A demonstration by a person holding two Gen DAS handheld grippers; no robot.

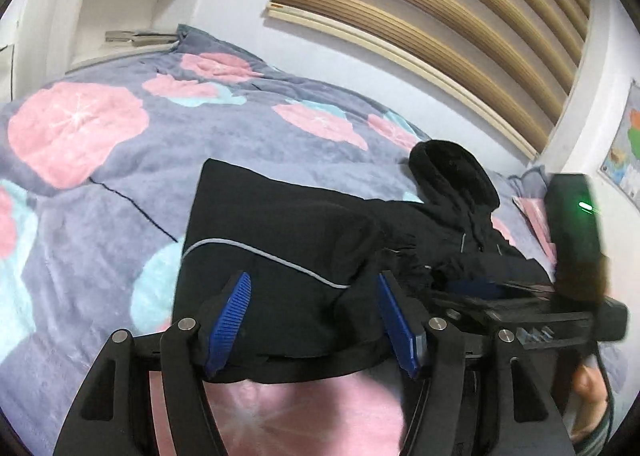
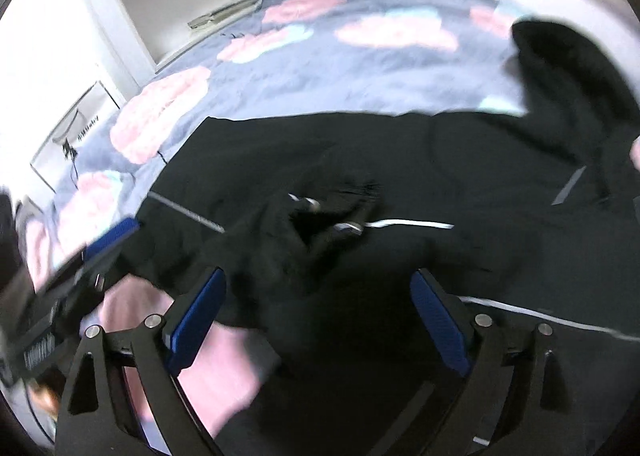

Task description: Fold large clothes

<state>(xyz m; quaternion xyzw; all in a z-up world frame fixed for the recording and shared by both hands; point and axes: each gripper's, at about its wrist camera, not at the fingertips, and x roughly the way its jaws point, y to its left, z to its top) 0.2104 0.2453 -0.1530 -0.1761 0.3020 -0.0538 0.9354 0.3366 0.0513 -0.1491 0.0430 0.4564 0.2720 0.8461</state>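
Left wrist view: your left gripper (image 1: 314, 320) has its jaws apart, straddling a folded lobe of the black jacket (image 1: 280, 240) — cloth lies between the pads but is not pinched. The jacket lies on the bed (image 1: 100, 183), on a grey floral blanket, hood (image 1: 452, 171) toward the wall. The right gripper's body shows at the right edge, blurred.

Right wrist view: your right gripper (image 2: 318, 316) also has its jaws apart, low over the jacket's dark bulk; a bunched cuff or sleeve end (image 2: 328, 211) sits just ahead. Frame is motion-blurred, so contact cannot be judged.

Risk: if you close on the thick lobe, you may catch several layers and drag the whole fold askew; the plush blanket could also be pinched along with the hem. The two grippers are near each other — a collision looks possible.

Count: one jacket, one hood, two grippers, one bed.
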